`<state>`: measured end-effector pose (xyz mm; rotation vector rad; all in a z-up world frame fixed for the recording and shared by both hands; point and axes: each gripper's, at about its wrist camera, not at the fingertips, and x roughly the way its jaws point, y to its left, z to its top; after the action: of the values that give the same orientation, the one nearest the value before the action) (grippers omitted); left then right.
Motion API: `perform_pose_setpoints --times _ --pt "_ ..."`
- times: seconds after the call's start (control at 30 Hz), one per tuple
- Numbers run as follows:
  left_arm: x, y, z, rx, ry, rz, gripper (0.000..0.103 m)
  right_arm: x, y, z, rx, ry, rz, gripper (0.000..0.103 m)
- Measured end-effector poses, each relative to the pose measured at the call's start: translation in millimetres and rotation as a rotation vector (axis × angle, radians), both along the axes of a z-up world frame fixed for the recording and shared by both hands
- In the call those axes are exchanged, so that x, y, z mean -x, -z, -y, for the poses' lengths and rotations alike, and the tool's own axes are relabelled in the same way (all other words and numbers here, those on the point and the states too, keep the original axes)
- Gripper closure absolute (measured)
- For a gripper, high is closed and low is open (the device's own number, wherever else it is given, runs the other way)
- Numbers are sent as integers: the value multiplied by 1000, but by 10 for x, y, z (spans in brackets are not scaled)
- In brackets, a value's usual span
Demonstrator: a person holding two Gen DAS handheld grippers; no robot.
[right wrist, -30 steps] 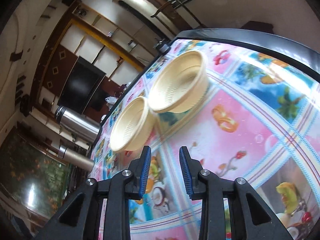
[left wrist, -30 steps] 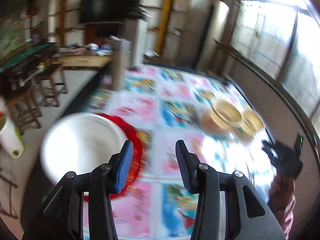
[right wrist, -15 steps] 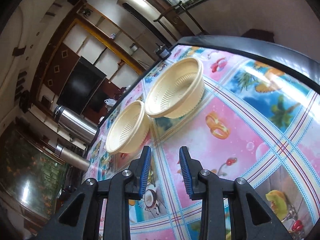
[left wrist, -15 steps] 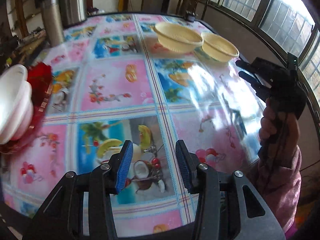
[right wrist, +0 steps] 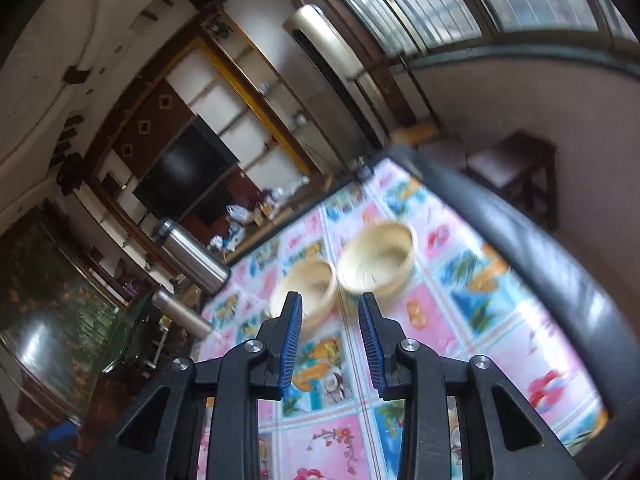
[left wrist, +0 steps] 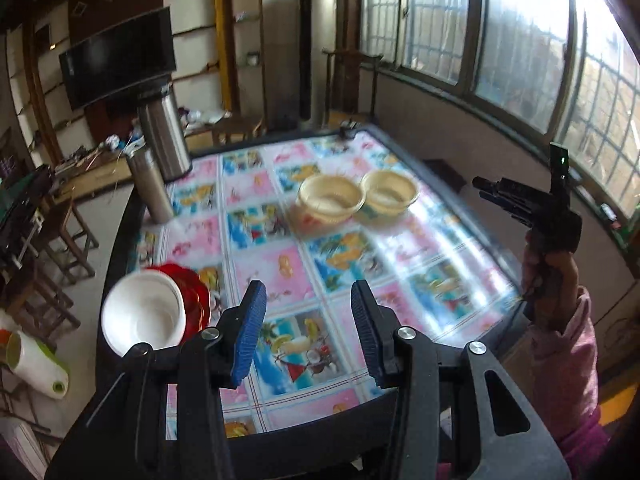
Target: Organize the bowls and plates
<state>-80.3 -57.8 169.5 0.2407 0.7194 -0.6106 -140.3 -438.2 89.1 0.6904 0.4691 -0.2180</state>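
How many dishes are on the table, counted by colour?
Cream bowls: 2, one beside the other
White bowls: 1, sitting on the red plates
Red plates: a stack; its exact count cannot be told
Total: 3 bowls plus the red stack

Two bowls (left wrist: 331,199) (left wrist: 390,191) sit side by side, touching, far on the table (left wrist: 432,256); a third bowl (left wrist: 142,314) rests on plates (left wrist: 196,296) at its near-left edge.
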Motion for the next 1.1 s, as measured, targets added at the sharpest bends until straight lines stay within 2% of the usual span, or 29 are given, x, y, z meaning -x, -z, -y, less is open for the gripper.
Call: perform_pose_setpoints --times 0.1,0.23,0.33,0.47,0.57,0.63,0.67,0.77,0.83,0.93,1.03,1.07,1.1 --pt "203 -403 -51 61 61 -12 61 293 -554 -100 52 -14 74 71" --pt "687 -778 -125 89 117 93 61 655 -1102 -208 24 -31 159 71" --pt "1050 -1091 -212 118 160 184 61 947 -1562 -245 -6 -23 230 71" --pt "1513 -1796 -436 175 159 407 61 1345 -2410 -228 29 18 334 71" --pt "1715 -2427 -614 207 104 560 59 1562 -3161 -264 109 58 390 69" --pt "1747 -2809 -715 231 46 649 44 1595 -3557 -318 163 83 398 66" --pt "1723 -3026 -769 244 -1 692 41 1590 -3739 -349 183 91 400 64" --pt "1429 -3306 -835 241 -106 744 36 1397 -4095 -472 238 99 388 58" --pt "1159 -3230 -801 218 -144 748 30 1161 -4080 -536 251 79 368 57" --pt "613 -2790 -634 210 -121 658 27 577 -3633 -608 220 -14 289 54" --pt "-114 -2001 -286 163 -74 448 27 -113 -2842 -697 164 -125 157 54" --pt "-377 -1672 -153 121 -52 319 27 -344 -2523 -724 146 -156 109 54" --pt "-645 -1306 -9 101 -35 234 27 -584 -2162 -759 125 -187 50 54"
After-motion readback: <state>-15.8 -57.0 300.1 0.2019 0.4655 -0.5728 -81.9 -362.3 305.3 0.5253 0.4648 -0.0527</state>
